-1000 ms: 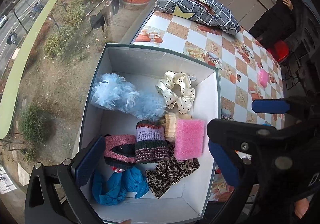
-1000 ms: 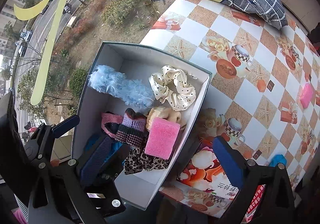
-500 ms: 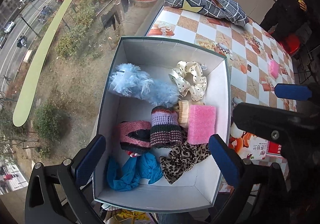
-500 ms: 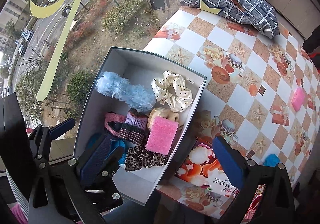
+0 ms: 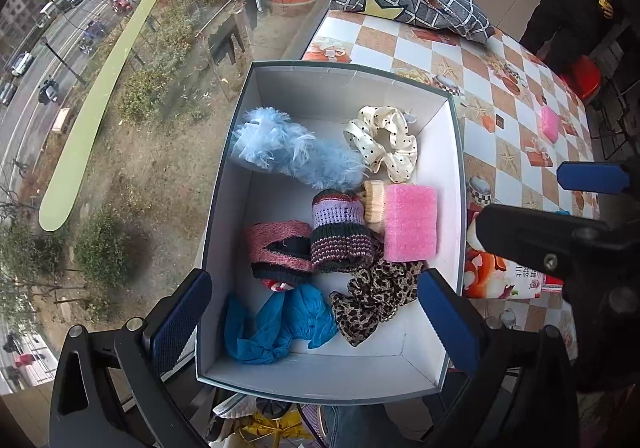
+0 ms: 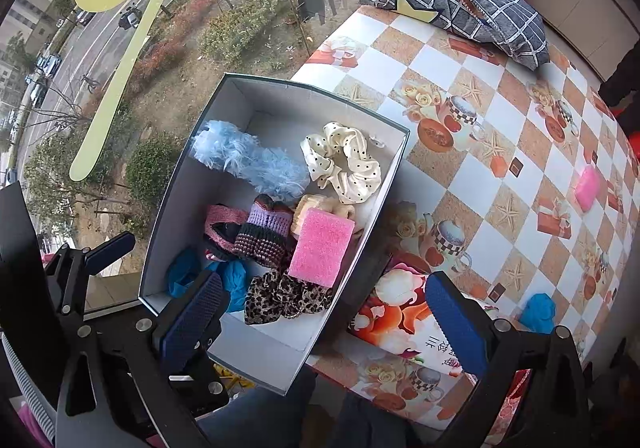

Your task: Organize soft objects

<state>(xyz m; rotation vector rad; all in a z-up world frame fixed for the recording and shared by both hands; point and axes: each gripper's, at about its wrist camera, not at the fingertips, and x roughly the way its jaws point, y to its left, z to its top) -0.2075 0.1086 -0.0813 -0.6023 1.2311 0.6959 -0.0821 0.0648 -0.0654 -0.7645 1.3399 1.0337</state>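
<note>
Box (image 5: pixel 456 152) sits at the window edge of the tabletop (image 6: pixel 480 136), already holding the soft things: fluffy blue piece, dotted cream scrunchie, knit bands, leopard scrunchie, blue cloth, and a pink sponge (image 5: pixel 410 222) on top.

Two soft items remain loose on the tabletop, both out to the right of the box: a second pink sponge (image 6: pixel 587 187) far across, and a small blue cloth (image 6: pixel 539 313) nearer the front edge.

Right claw (image 6: pixel 320 320) is the closer one; the blue cloth lies just right of its right finger, well short of the far sponge. Left claw (image 5: pixel 316 322) hangs over the near end of the box.

Both claws are spread wide, nothing held. Both are raised above the box and look down at it.

Likely next: the right claw swings right for the blue cloth.
</note>
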